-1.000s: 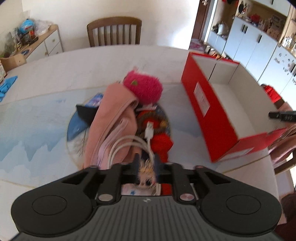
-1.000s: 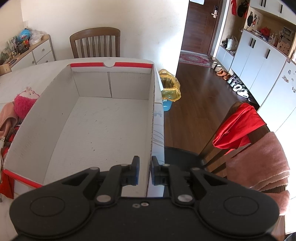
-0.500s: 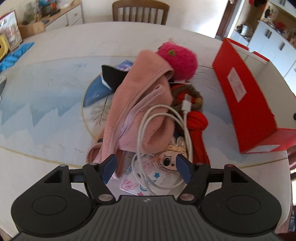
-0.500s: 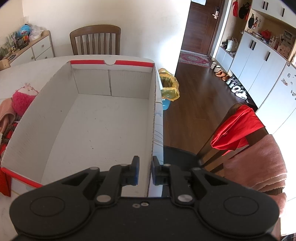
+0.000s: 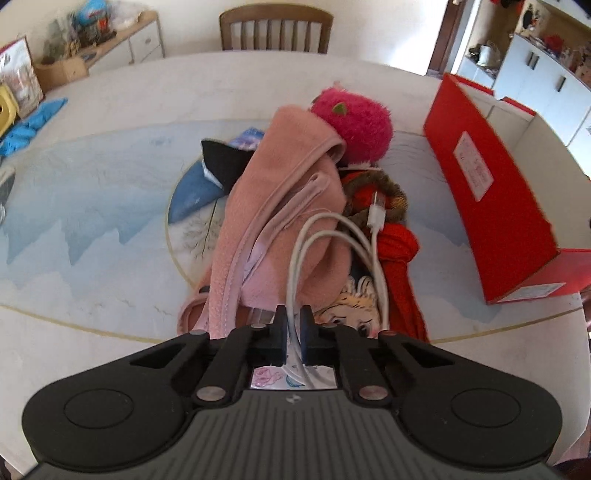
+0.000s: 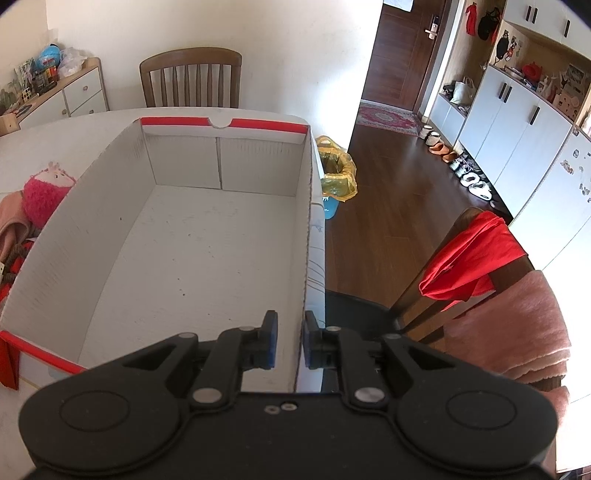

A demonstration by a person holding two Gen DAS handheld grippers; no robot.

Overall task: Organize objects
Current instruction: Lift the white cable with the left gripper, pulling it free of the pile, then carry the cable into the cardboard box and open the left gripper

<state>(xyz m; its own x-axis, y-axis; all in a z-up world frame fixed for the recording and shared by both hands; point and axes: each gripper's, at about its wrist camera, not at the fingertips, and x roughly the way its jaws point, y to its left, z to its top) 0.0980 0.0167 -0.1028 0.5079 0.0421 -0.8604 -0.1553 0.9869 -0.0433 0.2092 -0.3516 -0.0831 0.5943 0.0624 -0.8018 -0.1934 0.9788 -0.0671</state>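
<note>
My left gripper [image 5: 291, 334] is shut on a white charging cable [image 5: 334, 236] that loops over a pile on the table. The pile holds a pink towel [image 5: 280, 206], a pink plush toy [image 5: 354, 127], a red cloth [image 5: 399, 258], a brown ring and a cartoon-print item [image 5: 354, 306]. The red box [image 5: 491, 199] stands to the right of the pile. In the right wrist view my right gripper [image 6: 289, 341] straddles the box's right wall [image 6: 304, 280], jaws slightly apart; the box's white inside [image 6: 199, 266] is empty.
A wooden chair [image 5: 275, 27] stands behind the table and a sideboard [image 5: 96, 51] at back left. A blue cloth [image 5: 33, 122] lies at the table's left. Right of the table are a chair with red and pink cloths [image 6: 491, 266] and a yellow-bagged bin [image 6: 336, 171].
My left gripper opened over the pile, then closed on the white cable. My right gripper's jaws have parted a little at the box wall.
</note>
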